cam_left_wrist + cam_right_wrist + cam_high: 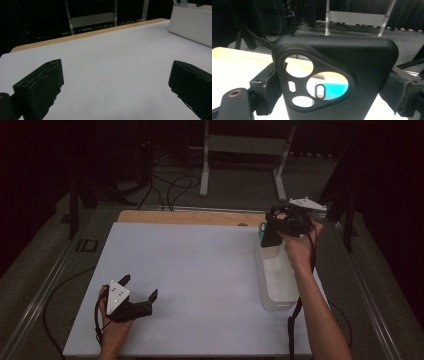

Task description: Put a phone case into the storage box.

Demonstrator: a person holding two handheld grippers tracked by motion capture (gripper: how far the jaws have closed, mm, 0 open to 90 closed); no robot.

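The white table (200, 270) carries a white bin (278, 280) at its right edge. Above the bin's far end, the right gripper (274, 232) clamps a black phone case (332, 82) upright between its jaws — well apart, the left gripper (140, 287) rests near the table's front-left corner, jaws spread wide.

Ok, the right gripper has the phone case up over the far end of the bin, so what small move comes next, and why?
Probably bring the case across toward the open white mat and lower it there. The right gripper is shut on the black phone case, held above the white bin, while the left gripper rests open near the front of the mat, holding nothing and free to steady the case.
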